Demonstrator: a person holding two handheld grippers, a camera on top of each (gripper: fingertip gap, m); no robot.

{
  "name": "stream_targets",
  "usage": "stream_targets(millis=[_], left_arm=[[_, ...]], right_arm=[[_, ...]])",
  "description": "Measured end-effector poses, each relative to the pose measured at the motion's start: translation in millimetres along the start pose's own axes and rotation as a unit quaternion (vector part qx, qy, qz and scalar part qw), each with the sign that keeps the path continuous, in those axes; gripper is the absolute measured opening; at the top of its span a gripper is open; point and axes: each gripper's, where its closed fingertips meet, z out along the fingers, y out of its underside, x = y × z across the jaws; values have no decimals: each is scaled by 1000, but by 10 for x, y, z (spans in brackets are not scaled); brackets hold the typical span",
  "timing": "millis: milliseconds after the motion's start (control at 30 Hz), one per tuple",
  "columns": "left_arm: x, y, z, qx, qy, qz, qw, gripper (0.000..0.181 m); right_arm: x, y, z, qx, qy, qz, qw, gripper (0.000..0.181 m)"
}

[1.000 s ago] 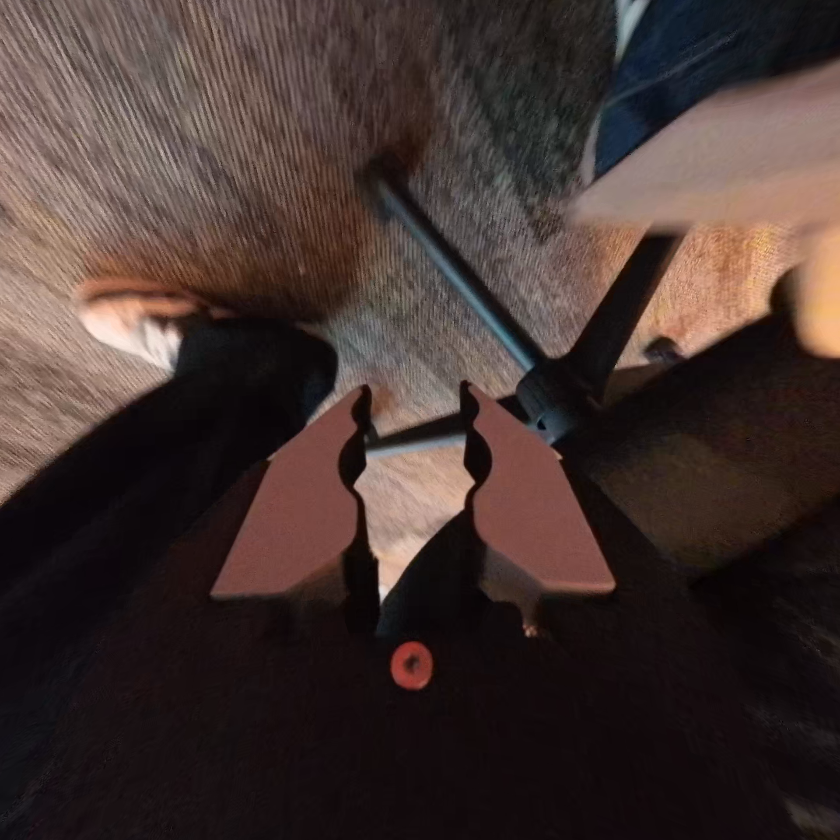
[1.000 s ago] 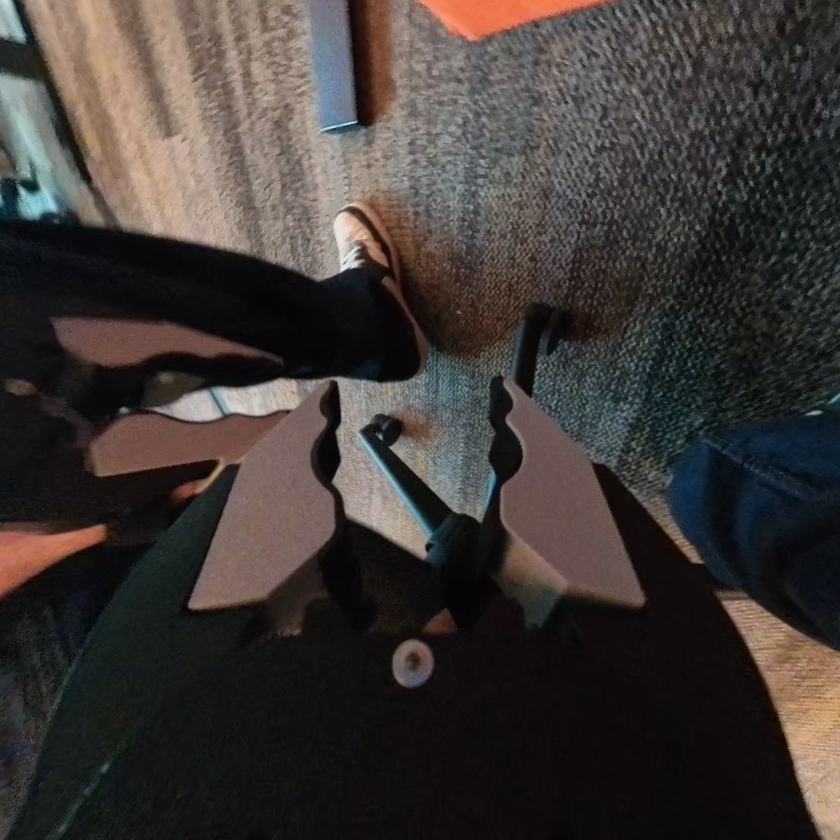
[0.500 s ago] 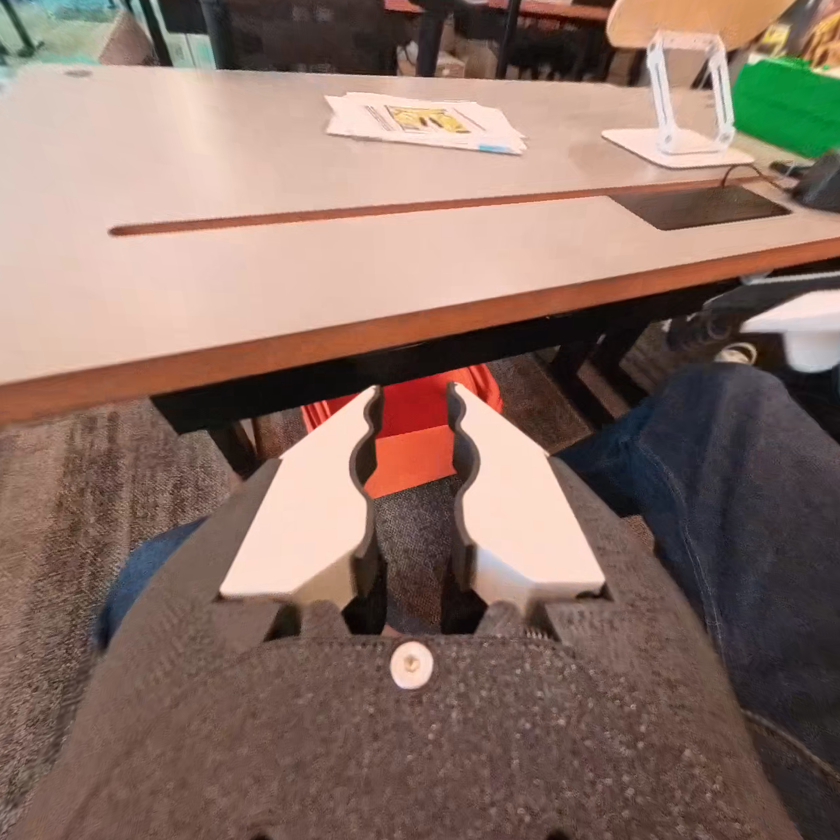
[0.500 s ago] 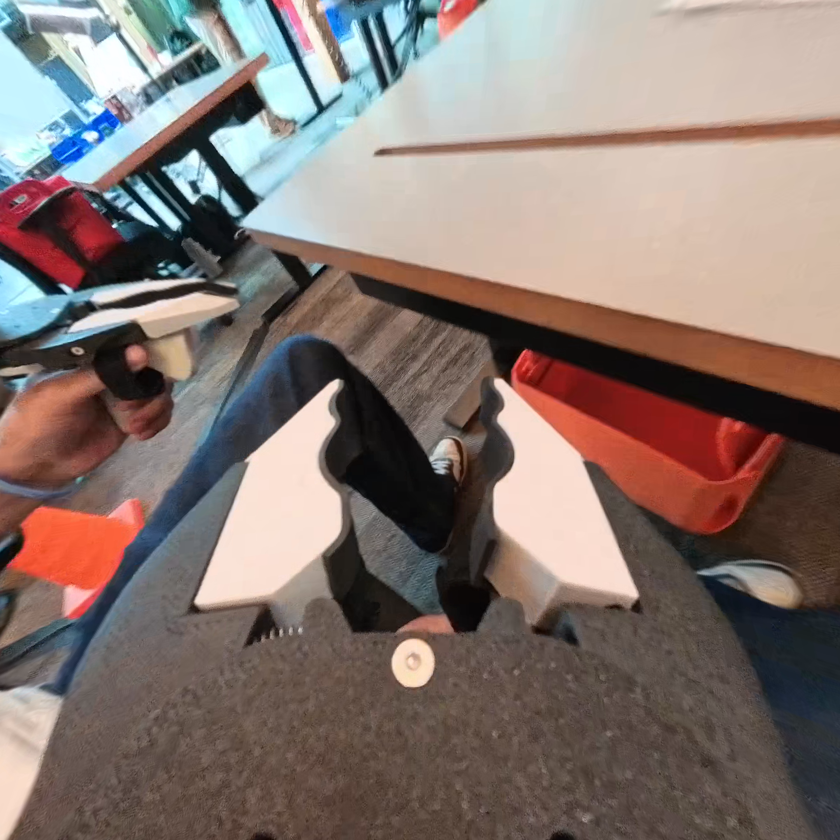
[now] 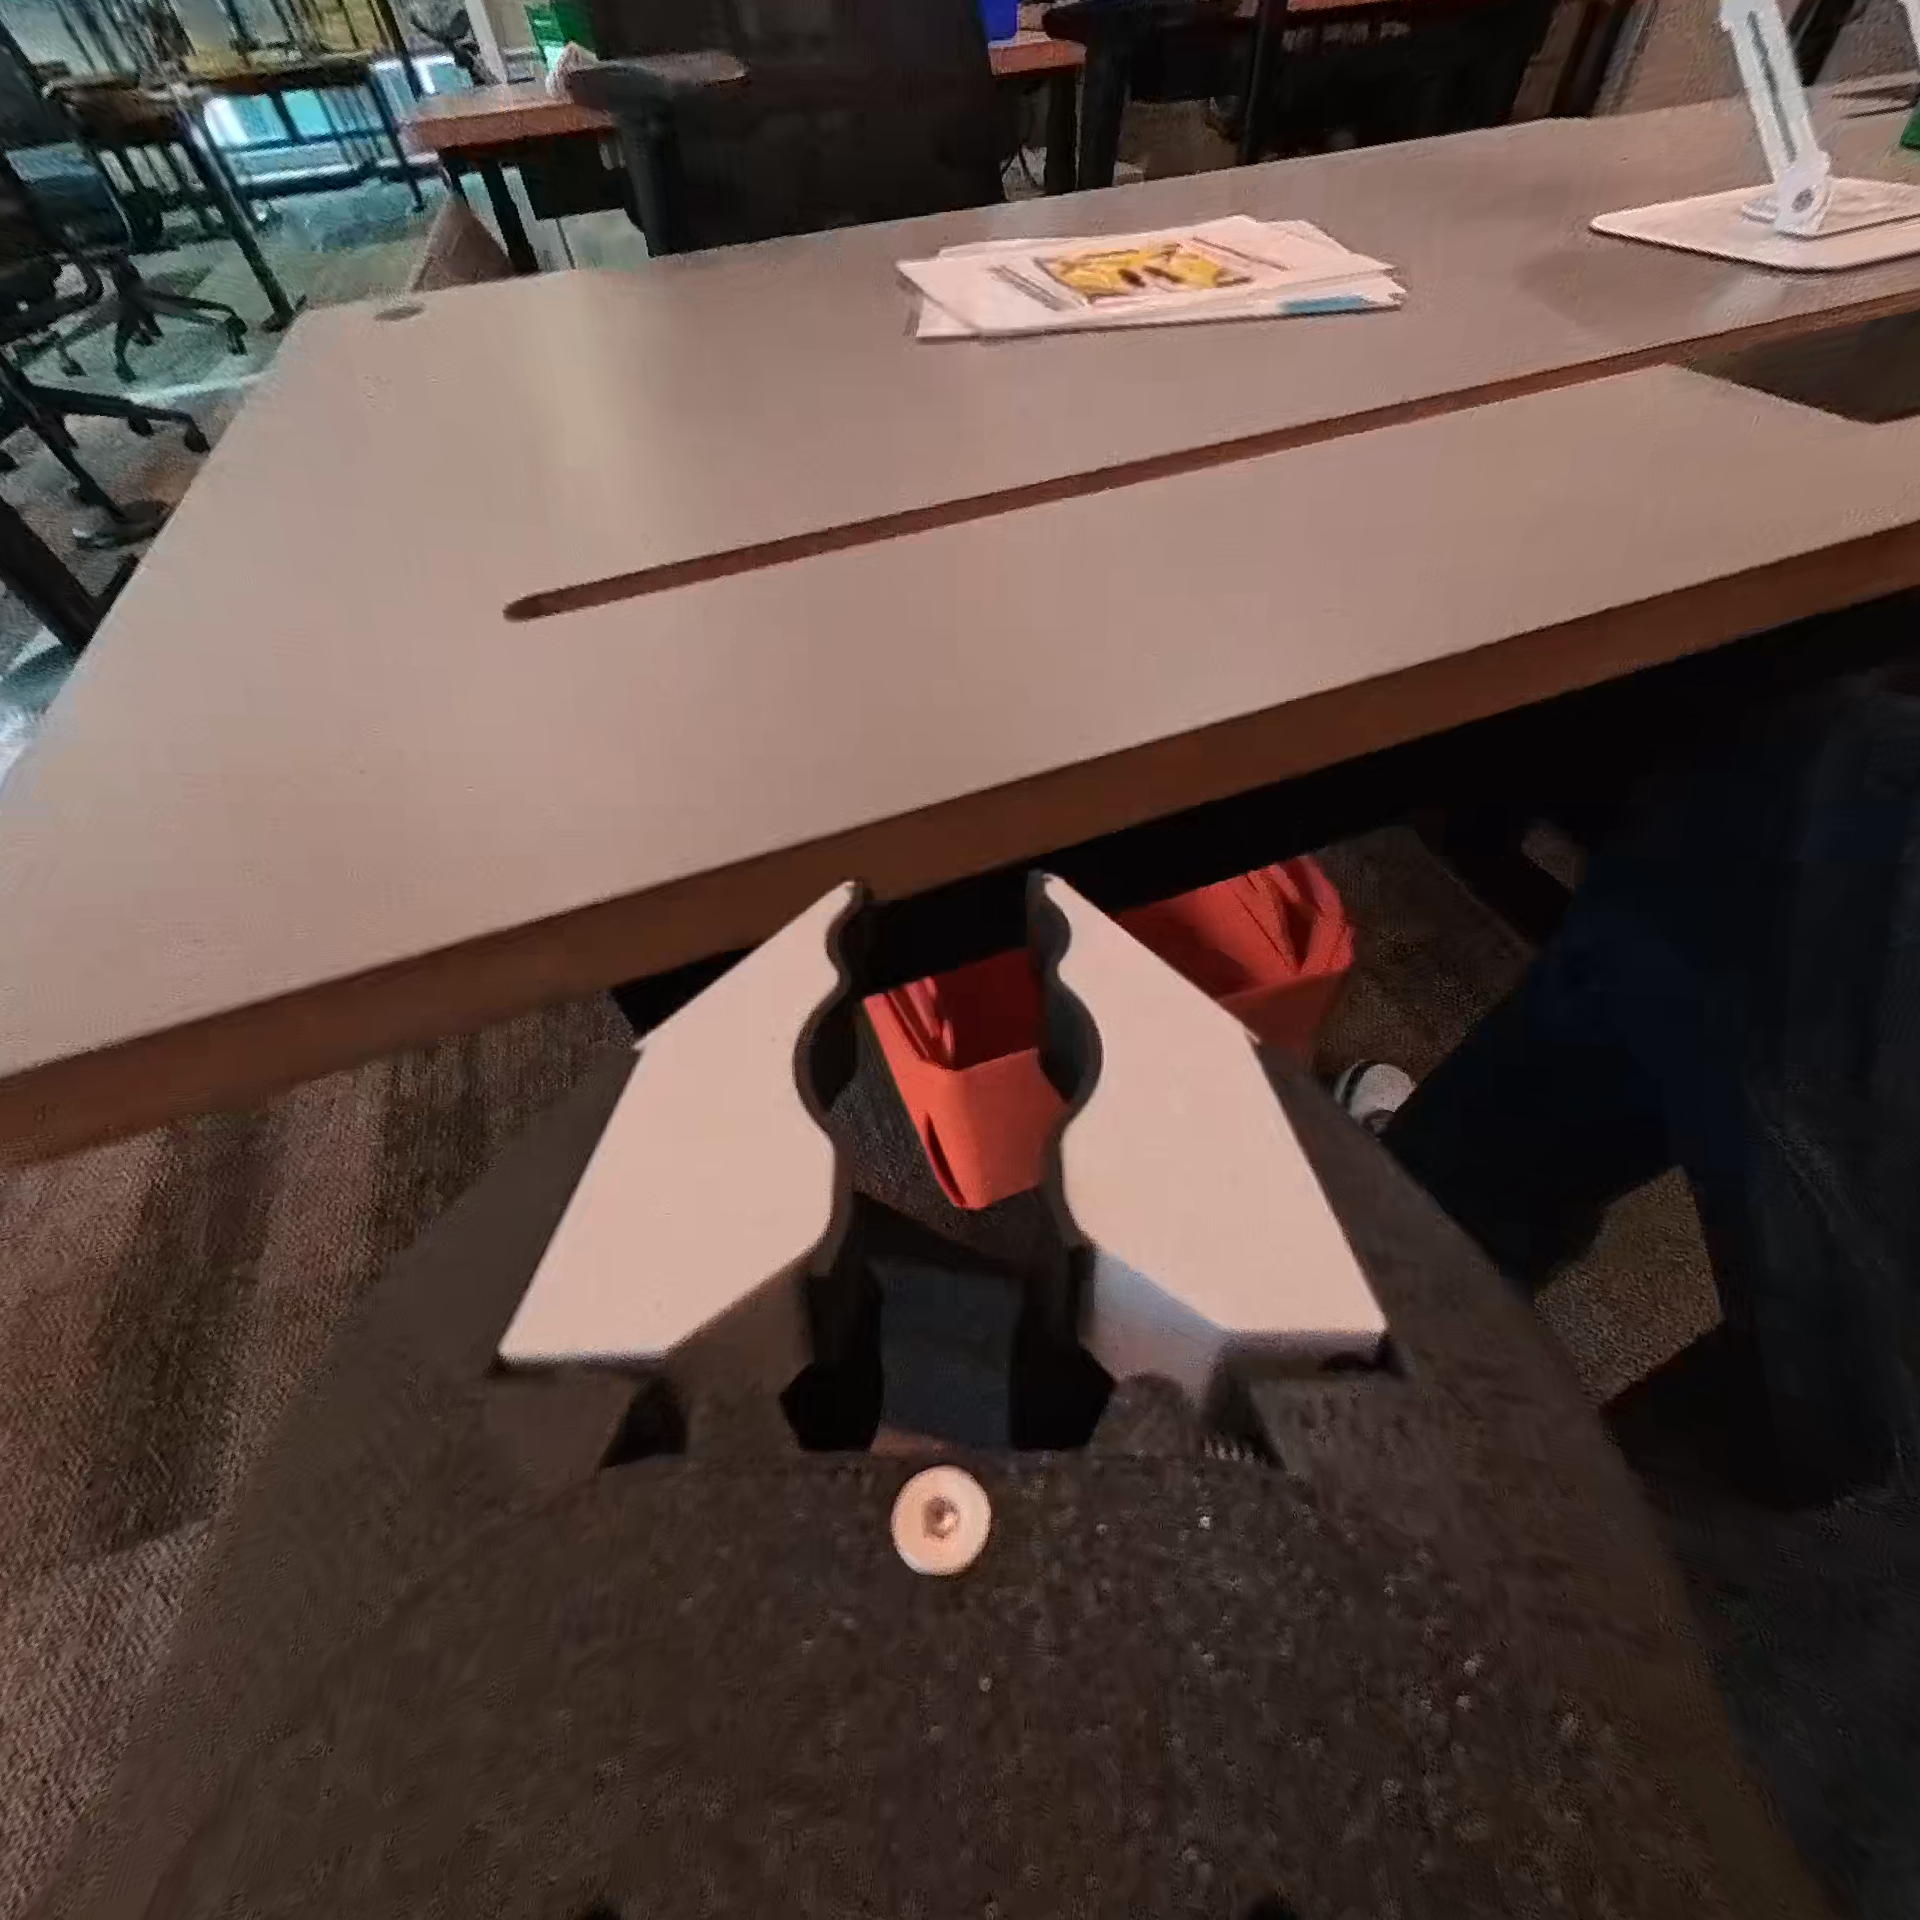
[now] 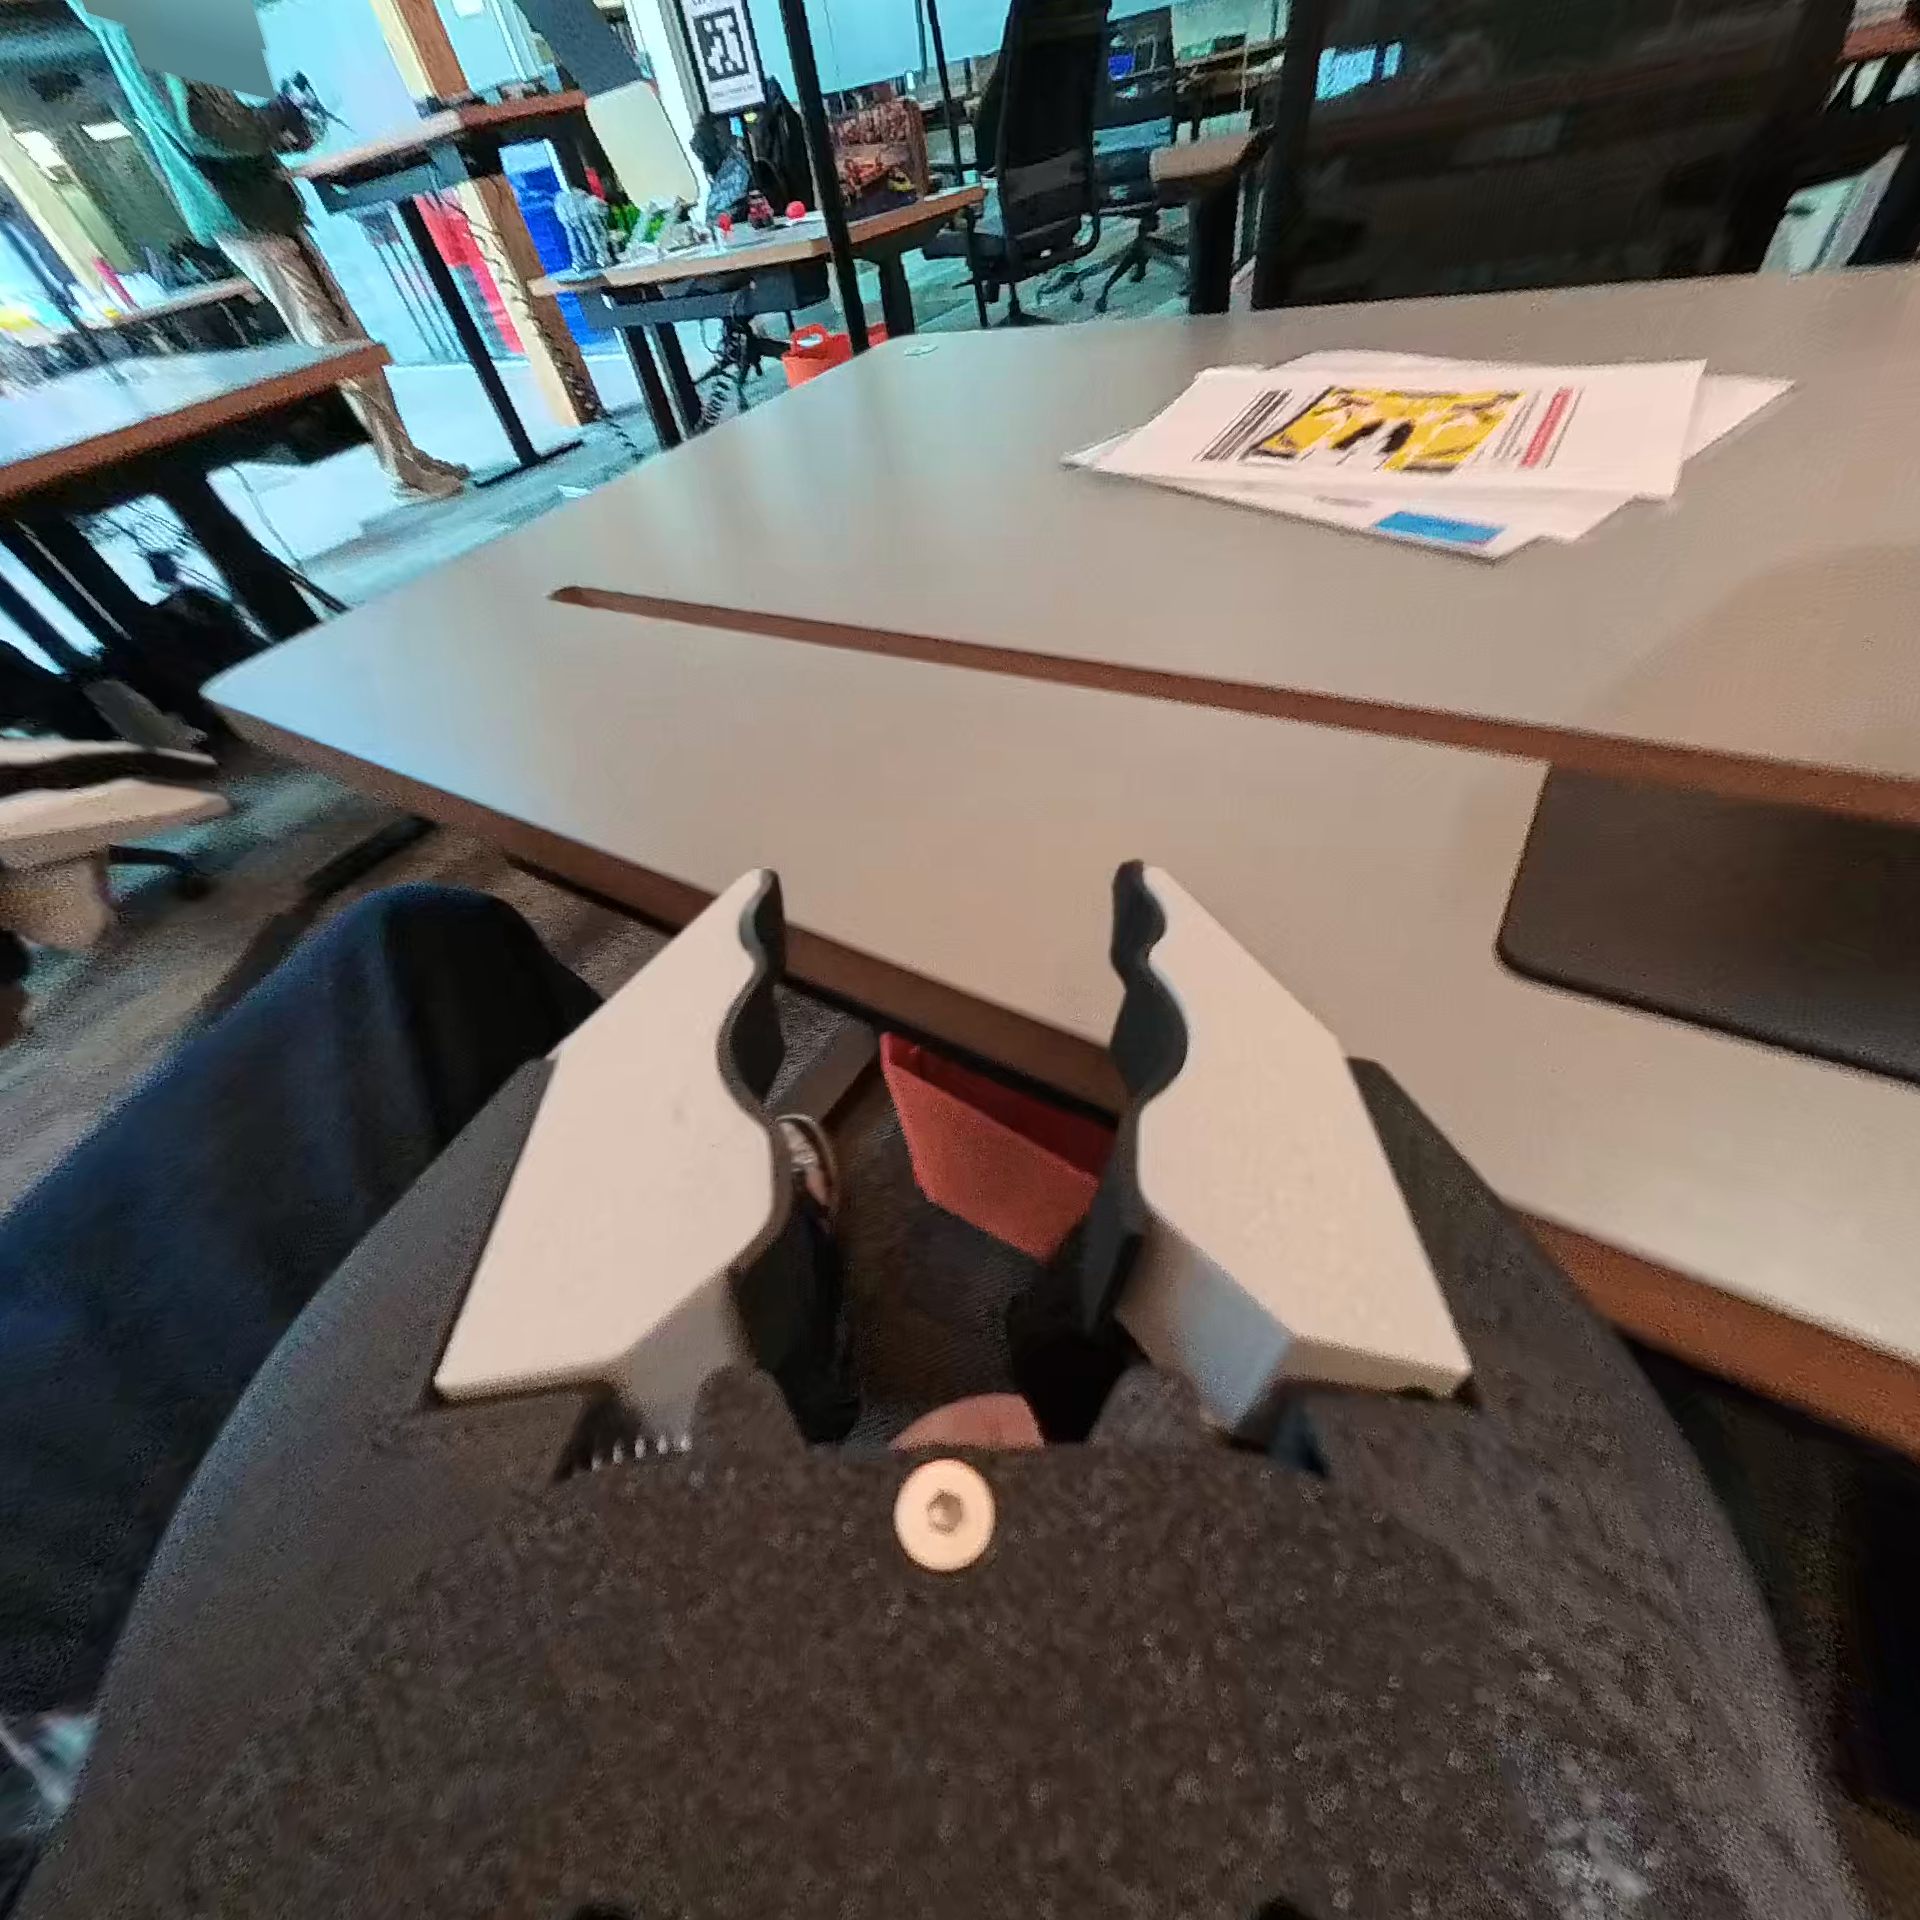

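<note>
- Grey and white, the left gripper is the nearest thing in its view. Its two fingers stand a little apart and nothing is between them. It touches nothing and hangs just before the near edge of the table, a bit lower than the top.
- White fingers on the right gripper stand wider apart, and they are empty too. It hangs close to the same table edge and touches nothing.
- Dark blue cloth on a person's leg shows low on the left of the right wrist view, beside that gripper.
- Orange-red, a bin sits on the carpet under the table. It shows through the gap of each gripper, but it is farther off and not held.
- Next comes the flat grey table top with a brown edge. A long thin slot runs across it.
- Farther back on the table lies a small pile of papers with a yellow picture on top. Both grippers are well apart from it.
- Near the far right corner stands a white stand on a flat white base.
- Past the table are black chairs and more desks.
- Nothing has been picked up, as far as the pictures show. Both grippers are loose and empty, so any work with the things on the table looks not begun.
</note>
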Motion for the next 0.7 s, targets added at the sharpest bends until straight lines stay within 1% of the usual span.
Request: stream_targets(millis=[100,167,200,267,333,367,400,467,500,567,633,700], left_arm=[[104,-191,379,-7,45,7,999,30],[245,-249,623,-24,95,4,995,30],[284,-271,733,-36,108,6,993,30],[393,-440,888,-37,141,-9,989,36],[581,-748,996,-36,197,-51,978,45],[713,-910,1045,-44,239,-63,968,50],[826,-1033,1131,-62,271,-53,959,53],[971,-1185,1436,-112,309,25,944,73],[1013,-1281,1649,-127,321,66,936,82],[1006,-1536,2265,-135,314,117,932,82],[1044,-1655,2959,-195,329,104,918,83],[1008,-1706,3713,-263,304,94,911,85]], right_arm=[[90,-153,177,8,5,-29,1000,60],[167,-144,294,0,7,-35,999,59],[195,-132,336,-7,3,-33,999,60],[248,-147,375,-9,-2,-32,999,60],[336,-189,393,-4,6,-30,1000,60],[358,-212,404,-1,3,-25,1000,60],[364,-220,416,0,-5,-15,1000,60],[360,-198,427,-3,-25,12,1000,60],[351,-178,428,-6,-35,25,999,60],[325,-185,416,-7,-50,44,998,60],[315,-210,397,0,-55,52,997,60],[303,-197,396,-3,-61,55,997,60]])
